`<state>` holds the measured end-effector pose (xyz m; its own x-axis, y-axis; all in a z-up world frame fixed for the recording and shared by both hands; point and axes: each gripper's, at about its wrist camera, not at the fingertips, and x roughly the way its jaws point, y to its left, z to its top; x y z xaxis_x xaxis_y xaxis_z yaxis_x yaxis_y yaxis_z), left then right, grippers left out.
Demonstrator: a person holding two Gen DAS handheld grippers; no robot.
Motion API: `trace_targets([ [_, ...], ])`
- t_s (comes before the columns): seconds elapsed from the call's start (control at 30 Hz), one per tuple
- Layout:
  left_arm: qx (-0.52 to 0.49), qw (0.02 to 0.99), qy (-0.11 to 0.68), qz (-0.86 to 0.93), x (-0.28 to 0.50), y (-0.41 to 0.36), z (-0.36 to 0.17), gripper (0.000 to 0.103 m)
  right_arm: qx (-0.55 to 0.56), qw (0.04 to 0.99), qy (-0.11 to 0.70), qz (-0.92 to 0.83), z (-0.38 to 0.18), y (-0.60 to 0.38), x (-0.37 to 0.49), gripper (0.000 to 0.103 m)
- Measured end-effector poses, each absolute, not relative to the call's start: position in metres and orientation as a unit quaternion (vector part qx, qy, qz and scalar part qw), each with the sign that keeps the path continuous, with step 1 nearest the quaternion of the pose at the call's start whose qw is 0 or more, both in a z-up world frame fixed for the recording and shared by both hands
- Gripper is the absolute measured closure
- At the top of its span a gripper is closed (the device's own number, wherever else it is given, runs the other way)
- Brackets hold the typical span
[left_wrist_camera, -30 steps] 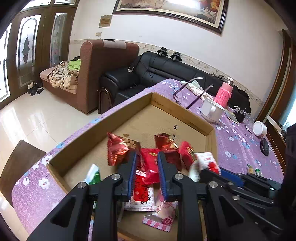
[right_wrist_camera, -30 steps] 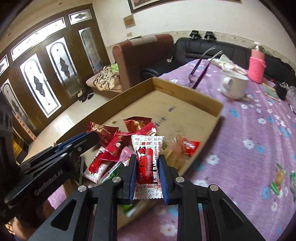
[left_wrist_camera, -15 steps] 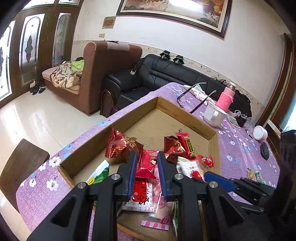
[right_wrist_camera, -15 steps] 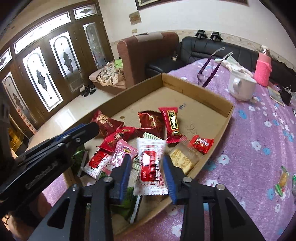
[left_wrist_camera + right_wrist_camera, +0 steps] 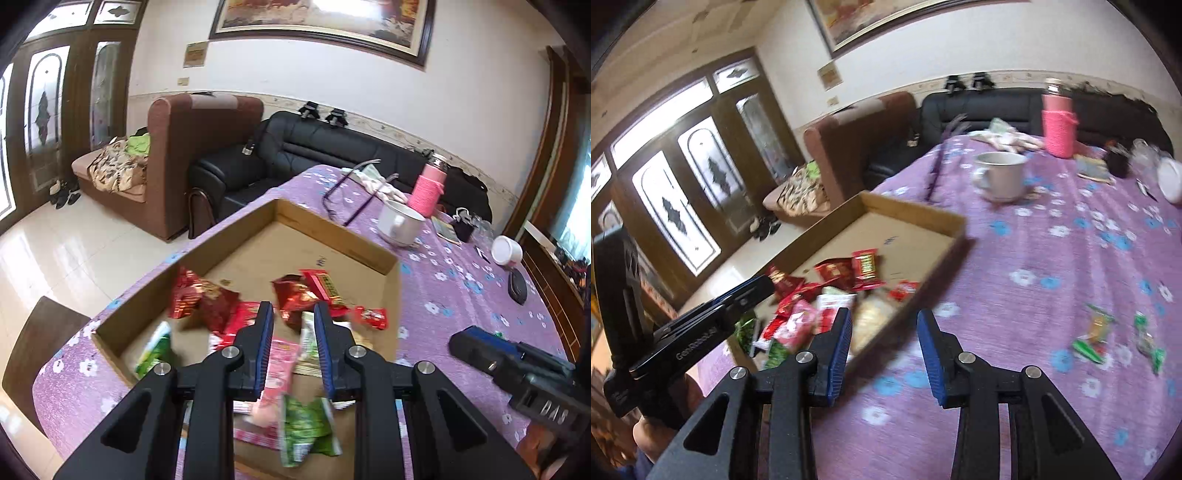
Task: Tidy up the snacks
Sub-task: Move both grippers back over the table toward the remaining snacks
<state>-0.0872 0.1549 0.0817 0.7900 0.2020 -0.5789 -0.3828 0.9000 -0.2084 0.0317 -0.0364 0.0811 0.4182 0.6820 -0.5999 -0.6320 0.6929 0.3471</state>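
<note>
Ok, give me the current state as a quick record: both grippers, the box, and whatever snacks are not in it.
left gripper: jaws close together over the snack pile, nothing clearly gripped
right gripper: open, empty, over the purple tablecloth by the box's near corner
cardboard box: on the table, wrapped snacks piled at its near end, far end bare
loose snacks: a few green wrapped pieces on the cloth to the right, outside the box
mug: beyond the box, upright
</note>
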Motion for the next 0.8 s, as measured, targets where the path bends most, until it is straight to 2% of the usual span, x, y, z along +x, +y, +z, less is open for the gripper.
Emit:
trace_targets([
  [0.5, -0.073, 0.944, 0.312, 0.073, -0.044, 0.04, 0.087, 0.081, 0.116, 0.879, 0.374, 0.27, 0.069, -0.204, 0.089, 0.063],
  [0.8, -0.044, 0.924, 0.38, -0.015, -0.001, -0.029, 0.07, 0.075, 0.197, 0.883, 0.378, 0.196, 0.056, -0.284, 0.116, 0.063],
])
